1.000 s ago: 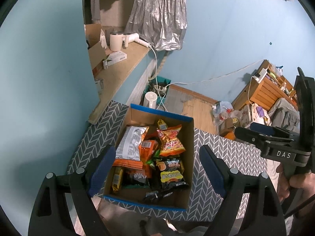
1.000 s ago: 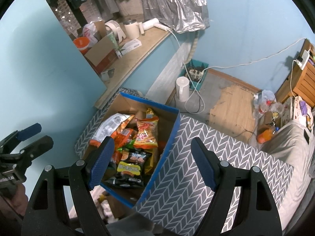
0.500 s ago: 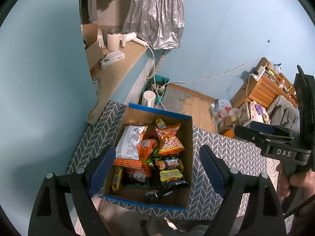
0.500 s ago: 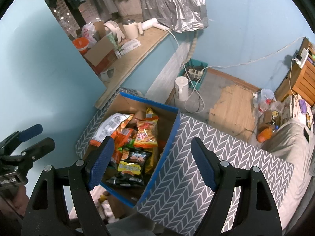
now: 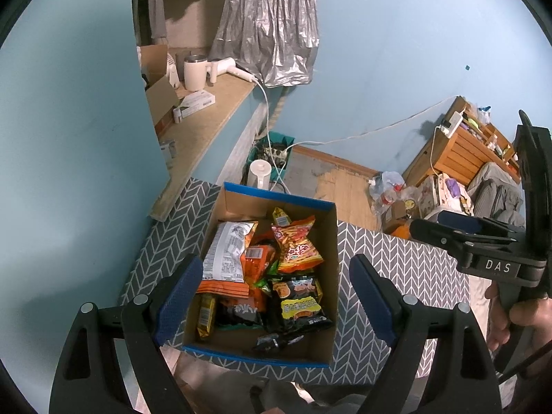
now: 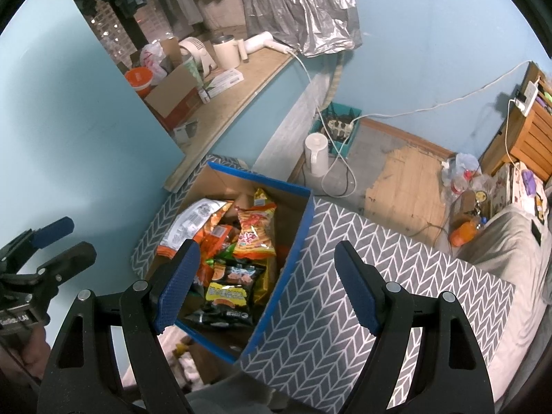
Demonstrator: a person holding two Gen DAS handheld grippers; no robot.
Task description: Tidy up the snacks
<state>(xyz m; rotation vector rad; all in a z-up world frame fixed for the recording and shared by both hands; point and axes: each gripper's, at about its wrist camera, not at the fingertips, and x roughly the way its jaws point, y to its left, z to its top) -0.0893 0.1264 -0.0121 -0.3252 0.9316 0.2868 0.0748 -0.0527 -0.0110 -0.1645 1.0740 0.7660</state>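
A cardboard box with a blue rim stands on a grey herringbone-patterned surface. It holds several snack bags: a white and orange bag, a red-orange stick-snack bag, a black and yellow bag. My left gripper is open and empty, held high above the box. My right gripper is open and empty, above the box's right wall. Each gripper shows at the edge of the other's view.
A wooden ledge at the back left carries a white mug, a hair dryer and boxes. On the floor beyond the box stand a white kettle and a teal crate. A wooden shelf is at right.
Both grippers have shifted only slightly; the box appears a little lower and smaller in the left wrist view. Both grippers stay open and empty.
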